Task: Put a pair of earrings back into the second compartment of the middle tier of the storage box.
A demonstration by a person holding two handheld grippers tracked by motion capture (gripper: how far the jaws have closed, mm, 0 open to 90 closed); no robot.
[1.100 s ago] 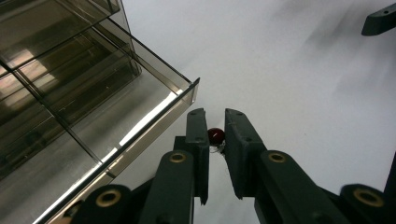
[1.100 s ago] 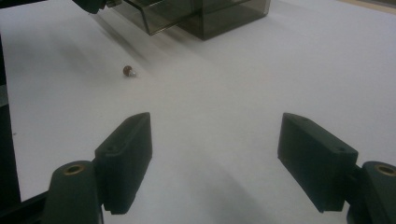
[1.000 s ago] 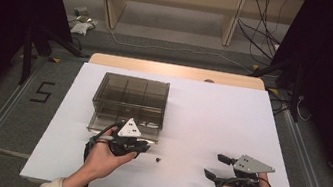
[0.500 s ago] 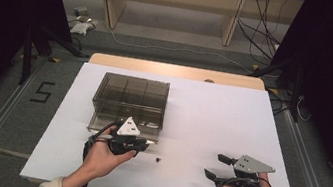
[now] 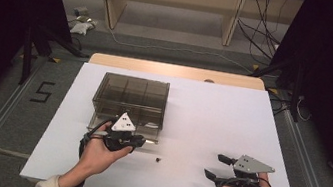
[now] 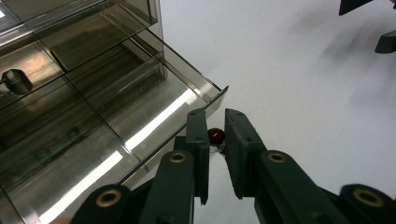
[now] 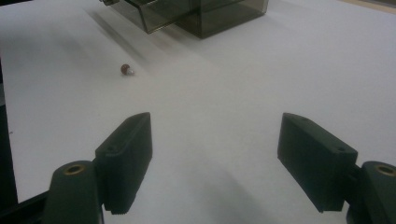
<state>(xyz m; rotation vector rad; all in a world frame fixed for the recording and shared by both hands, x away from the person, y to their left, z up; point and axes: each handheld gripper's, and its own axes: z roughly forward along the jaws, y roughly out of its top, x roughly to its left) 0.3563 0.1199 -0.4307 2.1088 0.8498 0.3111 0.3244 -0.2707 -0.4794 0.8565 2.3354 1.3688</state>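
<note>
A small red bead with a silvery end (image 6: 215, 136) sits between the tips of my left gripper (image 6: 215, 117), whose jaws are nearly together and pinch it. This gripper (image 5: 145, 141) hovers at the front right corner of the pulled-out drawer (image 6: 154, 116) of a smoky clear organizer box (image 5: 131, 93). A second red bead (image 5: 158, 160) lies loose on the white table, just right of the left gripper; it is also in the right gripper view (image 7: 126, 69). My right gripper (image 5: 214, 165) rests open near the table's front right, nothing between its fingers (image 7: 126, 154).
The drawer is split into several compartments; a small dark metal piece (image 6: 16, 80) lies in one at the left. The box (image 7: 219, 14) stands at the table's left middle. A wooden edge (image 5: 178, 70) borders the white table top (image 5: 231, 119) at the back.
</note>
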